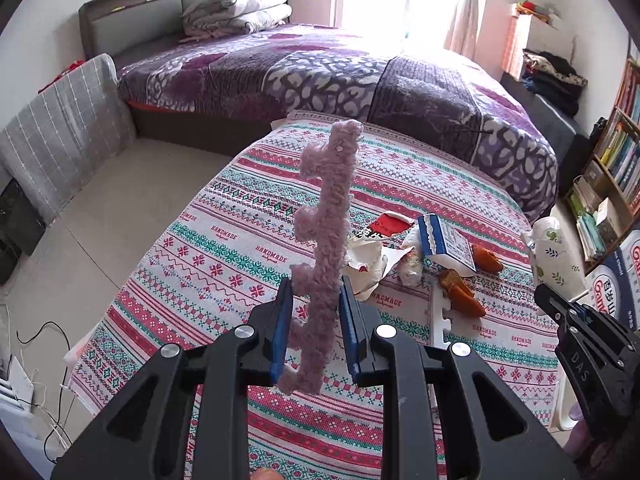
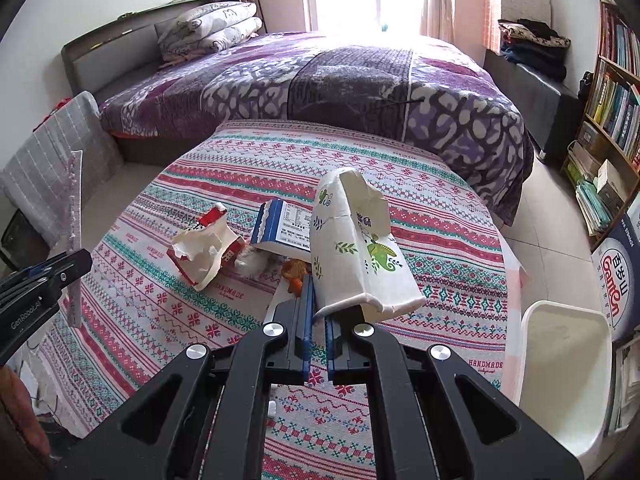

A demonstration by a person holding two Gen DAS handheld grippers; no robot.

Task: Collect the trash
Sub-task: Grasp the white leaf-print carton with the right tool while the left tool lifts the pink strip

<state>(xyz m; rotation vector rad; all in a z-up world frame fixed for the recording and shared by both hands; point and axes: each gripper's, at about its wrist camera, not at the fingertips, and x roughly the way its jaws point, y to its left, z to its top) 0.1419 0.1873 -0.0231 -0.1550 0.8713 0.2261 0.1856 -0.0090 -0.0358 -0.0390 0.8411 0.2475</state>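
My left gripper (image 1: 314, 300) is shut on a pink fuzzy foam strip (image 1: 326, 240) that stands upright above the patterned tablecloth (image 1: 200, 264); the strip shows edge-on in the right wrist view (image 2: 75, 240). My right gripper (image 2: 318, 300) is shut on a white paper carton with green leaf and chameleon prints (image 2: 356, 248), held above the table; it shows in the left wrist view (image 1: 554, 252). On the cloth lie a torn red-and-white box (image 2: 204, 250), a blue-and-white carton (image 2: 280, 228), orange peel pieces (image 1: 460, 290) and a white foam strip (image 1: 440, 320).
A white plastic bin (image 2: 564, 376) stands at the table's right edge. A bed with a purple blanket (image 2: 320, 80) lies behind the table. A bookshelf (image 2: 616, 100) and a printed box (image 2: 618, 280) are on the right. A grey chair (image 1: 60, 128) and cables (image 1: 44, 360) are on the left.
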